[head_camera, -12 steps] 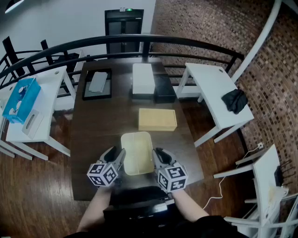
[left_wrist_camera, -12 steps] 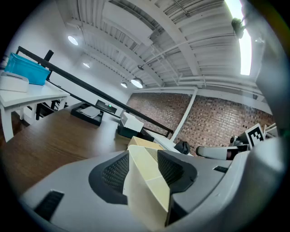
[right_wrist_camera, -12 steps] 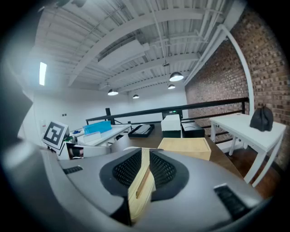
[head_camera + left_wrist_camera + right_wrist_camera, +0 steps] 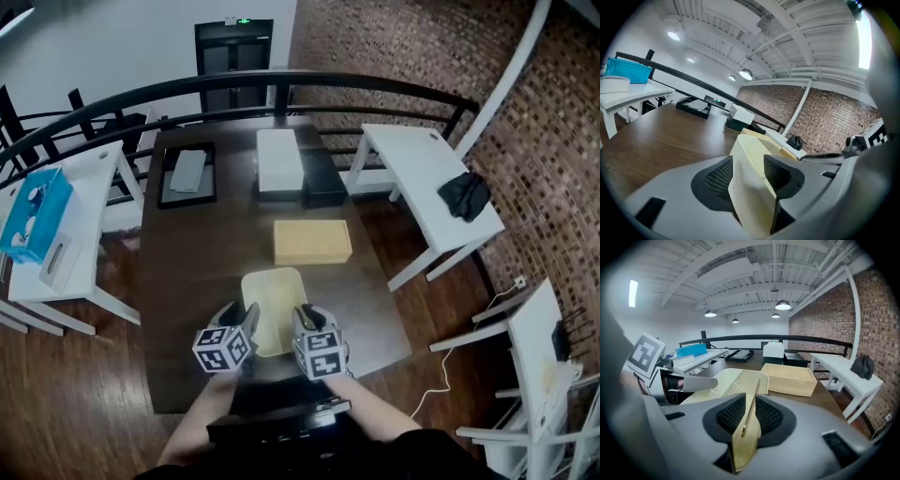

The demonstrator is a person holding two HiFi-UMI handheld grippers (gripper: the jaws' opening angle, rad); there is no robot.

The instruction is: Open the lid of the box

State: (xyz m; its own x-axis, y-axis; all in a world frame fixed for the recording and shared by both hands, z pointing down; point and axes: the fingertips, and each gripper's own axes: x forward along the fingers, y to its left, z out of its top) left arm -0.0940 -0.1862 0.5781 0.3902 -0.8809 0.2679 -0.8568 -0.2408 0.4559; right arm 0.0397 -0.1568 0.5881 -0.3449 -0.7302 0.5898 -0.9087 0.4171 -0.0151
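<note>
At the table's (image 4: 187, 262) six o'clock, the box (image 4: 274, 300) is being clamped by the left gripper's (image 4: 750, 173) fingers. Its lid (image 4: 746, 441) edge is being pinched by the right gripper's (image 4: 749, 416); slow, steady lifting is being called for.

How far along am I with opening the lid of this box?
Done: both grippers are on the cream box. In hand: the left gripper clamps its thick left side, and the right gripper pinches a thin edge on its right. To do: the opening itself; I can't tell whether anything has lifted yet.
</note>
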